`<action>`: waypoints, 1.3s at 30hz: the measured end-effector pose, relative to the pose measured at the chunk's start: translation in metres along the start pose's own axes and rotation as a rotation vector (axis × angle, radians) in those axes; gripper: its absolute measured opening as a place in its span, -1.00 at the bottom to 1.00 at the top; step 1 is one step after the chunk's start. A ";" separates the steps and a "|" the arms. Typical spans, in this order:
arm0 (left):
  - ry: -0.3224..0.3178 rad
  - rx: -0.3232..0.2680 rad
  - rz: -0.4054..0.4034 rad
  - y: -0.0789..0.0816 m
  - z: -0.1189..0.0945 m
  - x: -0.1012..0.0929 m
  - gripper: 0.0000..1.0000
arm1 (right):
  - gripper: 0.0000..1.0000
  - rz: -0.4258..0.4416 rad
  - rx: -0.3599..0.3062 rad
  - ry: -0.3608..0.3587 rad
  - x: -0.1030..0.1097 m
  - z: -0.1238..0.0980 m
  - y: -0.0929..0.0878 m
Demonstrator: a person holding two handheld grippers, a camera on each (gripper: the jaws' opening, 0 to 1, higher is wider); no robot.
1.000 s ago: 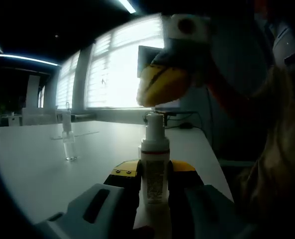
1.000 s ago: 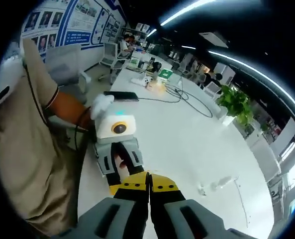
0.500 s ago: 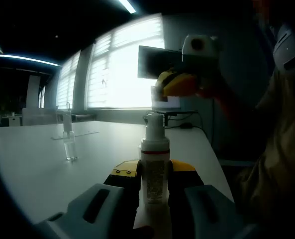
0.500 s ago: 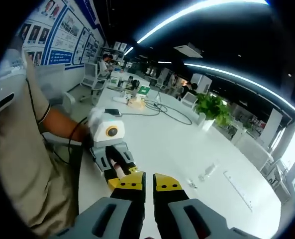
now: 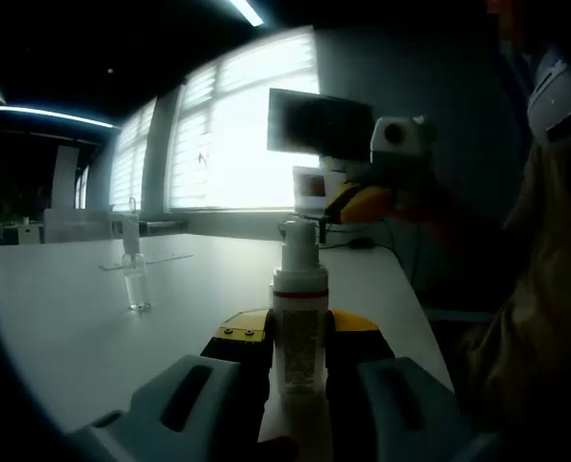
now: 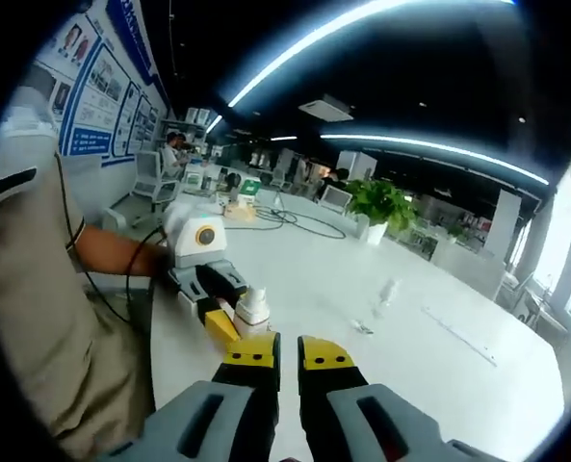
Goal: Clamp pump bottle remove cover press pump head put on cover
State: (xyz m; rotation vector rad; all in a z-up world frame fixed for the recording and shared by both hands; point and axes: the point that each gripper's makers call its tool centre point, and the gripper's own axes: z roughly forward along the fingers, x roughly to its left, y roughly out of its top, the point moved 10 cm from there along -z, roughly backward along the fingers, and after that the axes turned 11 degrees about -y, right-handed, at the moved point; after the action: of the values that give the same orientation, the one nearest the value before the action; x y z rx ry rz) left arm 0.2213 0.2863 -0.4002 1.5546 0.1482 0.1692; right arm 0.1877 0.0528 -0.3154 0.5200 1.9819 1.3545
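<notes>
A white pump bottle [image 5: 298,332] with a red band stands upright on the white table [image 5: 64,327]. My left gripper [image 5: 299,337] is shut on its body, and the bare pump head [image 5: 298,234] rises above the jaws. In the right gripper view the same bottle [image 6: 253,310] sits in the left gripper [image 6: 229,322], held by a person's hand. My right gripper [image 6: 288,352] hovers short of the bottle, its yellow-tipped jaws a narrow gap apart with nothing between them. It also appears as the right gripper [image 5: 362,202] above and right of the pump head. The clear cover [image 5: 134,281] stands apart on the table, seen too as the cover [image 6: 379,300].
A dark monitor [image 5: 319,120] and bright windows stand behind the table's far edge. A potted plant [image 6: 381,202], cables [image 6: 299,219] and a flat clear strip [image 6: 458,332] lie on the table. The person's sleeve and torso [image 6: 35,318] border the near table edge.
My right gripper has lifted off from just above the pump head and drawn back, and its jaws have parted slightly. The left gripper and bottle have stayed still.
</notes>
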 end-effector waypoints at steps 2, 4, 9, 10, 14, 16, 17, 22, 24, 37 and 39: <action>0.005 0.000 -0.002 0.000 0.000 0.001 -0.76 | -0.94 0.015 -0.003 -0.016 -0.002 -0.004 -0.006; 0.007 0.000 -0.002 0.000 0.000 0.001 -0.76 | -0.94 0.043 -0.012 -0.032 -0.004 -0.007 -0.012; 0.008 0.000 0.000 0.000 0.000 0.001 -0.76 | -0.94 0.084 -0.024 -0.072 -0.007 -0.013 -0.027; 0.008 0.000 0.001 0.000 0.000 0.001 -0.76 | -0.94 0.093 -0.025 -0.082 -0.008 -0.015 -0.030; 0.009 0.000 0.000 0.000 -0.001 0.002 -0.76 | -0.94 0.142 -0.045 -0.104 -0.011 -0.021 -0.042; 0.009 -0.001 -0.003 0.000 0.000 0.002 -0.76 | -0.94 0.153 -0.047 -0.110 -0.012 -0.023 -0.048; 0.009 -0.001 -0.003 0.000 0.000 0.002 -0.76 | -0.94 0.156 -0.046 -0.111 -0.012 -0.023 -0.049; 0.009 -0.001 -0.004 0.000 0.000 0.001 -0.76 | -0.94 0.171 -0.044 -0.112 -0.011 -0.024 -0.064; 0.010 0.000 -0.003 0.000 0.000 0.001 -0.76 | -0.94 0.180 -0.054 -0.117 -0.011 -0.023 -0.070; 0.013 -0.001 -0.004 0.000 0.000 0.002 -0.76 | -0.92 0.252 -0.096 -0.107 -0.003 -0.017 -0.097; 0.014 0.000 -0.004 0.000 0.000 0.002 -0.76 | -0.92 0.245 -0.106 -0.099 0.000 -0.017 -0.097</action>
State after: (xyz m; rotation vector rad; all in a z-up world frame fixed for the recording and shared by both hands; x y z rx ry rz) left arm 0.2228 0.2866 -0.4003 1.5530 0.1628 0.1768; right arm 0.1805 0.0045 -0.4012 0.7847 1.8005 1.5407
